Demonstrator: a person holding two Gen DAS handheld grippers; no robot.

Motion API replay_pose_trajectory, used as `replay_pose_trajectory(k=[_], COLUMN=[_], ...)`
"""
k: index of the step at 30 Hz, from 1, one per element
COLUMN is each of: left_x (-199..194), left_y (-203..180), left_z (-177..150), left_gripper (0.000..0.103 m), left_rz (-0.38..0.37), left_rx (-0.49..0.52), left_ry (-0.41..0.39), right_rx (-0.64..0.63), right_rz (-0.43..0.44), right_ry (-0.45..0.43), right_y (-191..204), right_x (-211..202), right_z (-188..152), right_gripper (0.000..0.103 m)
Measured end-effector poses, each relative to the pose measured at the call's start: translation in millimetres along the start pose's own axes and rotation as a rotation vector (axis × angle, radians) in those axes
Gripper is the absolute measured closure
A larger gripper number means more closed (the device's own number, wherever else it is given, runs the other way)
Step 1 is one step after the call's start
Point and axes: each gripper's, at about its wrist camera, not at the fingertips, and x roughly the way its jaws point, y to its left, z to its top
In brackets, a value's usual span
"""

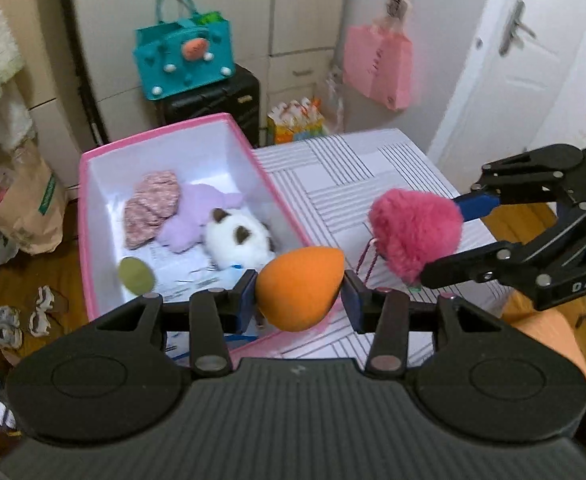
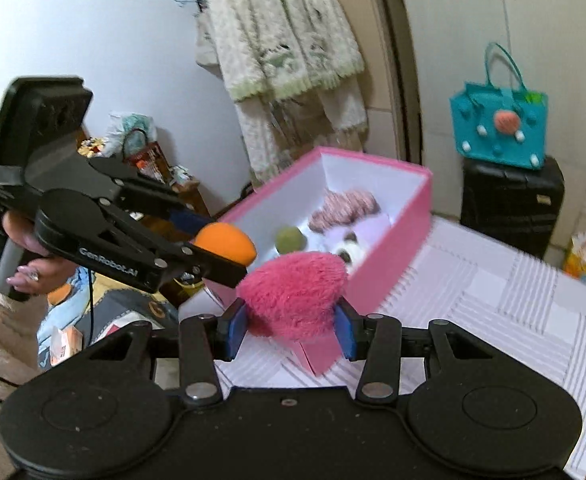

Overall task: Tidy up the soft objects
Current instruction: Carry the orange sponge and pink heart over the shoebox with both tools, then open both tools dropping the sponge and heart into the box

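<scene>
My left gripper [image 1: 299,300] is shut on an orange egg-shaped sponge [image 1: 299,288], held above the near right edge of the pink box [image 1: 261,160]. It also shows in the right wrist view [image 2: 225,242]. My right gripper [image 2: 289,330] is shut on a fluffy pink heart [image 2: 293,294], held above the box's near corner [image 2: 389,264]; the heart also shows in the left wrist view [image 1: 415,230]. Inside the box lie a pink knitted piece [image 1: 151,208], a lilac plush [image 1: 197,216], a white and brown plush [image 1: 237,240] and a green sponge [image 1: 135,274].
The box stands on a table with a striped white cloth [image 1: 365,176]. Behind it are a black suitcase [image 1: 213,104] with a teal bag [image 1: 183,54] on top, a pink bag [image 1: 377,64] hanging, and a white door [image 1: 521,60]. Paper bags and shoes lie on the floor at left [image 1: 25,208].
</scene>
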Motion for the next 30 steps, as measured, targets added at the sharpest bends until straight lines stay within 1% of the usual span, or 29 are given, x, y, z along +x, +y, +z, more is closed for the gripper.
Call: replay_pose_trajectory(k=[4,7,10,13,15,18,23,25,27,30], left_x=[-9,-8,2,19,33,50,78,85,89,95], left_y=[27,45,63,79,91,107,120,122,124,122], left_z=[-1,-2,1,6,8,9,9,8,9,12], left_gripper=[0.059,0.059,0.059,0.059,0.059,0.059,0.059,0.059,0.059,0.059], left_rz=[0.005,0.006,-0.002,0.039,0.052,0.053,0.112,0.108,0.109,0.125], left_rx=[-0.057,-0.092,-0.112,-0.109,-0.12,-0.133,-0.115,-0.108,-0.11,-0.087], left_ry=[-0.05,-0.078,-0.092,-0.096,-0.078,-0.056,-0.018,-0.013,-0.015,-0.029], right_rx=[-0.047,-0.087,-0.113,-0.115,-0.113,-0.156,-0.255,-0.302,-0.328,-0.389], right_rz=[0.006,-0.008,-0.019,-0.03,-0.027,-0.049,-0.093,-0.107,-0.1,-0.122], right_ry=[-0.027,-0.04,-0.04,-0.028,-0.004,0.045,0.12,0.14,0.169,0.206], right_y=[10,14,16,12,8,7,9,12,12,16], right_x=[12,25,46,68,85,110,147,159,169,184], right_z=[22,34,45,56,62,65,60,59,58,57], right_gripper=[0.052,0.052,0.052,0.052,0.052,0.052,0.052,0.052,0.052,0.051])
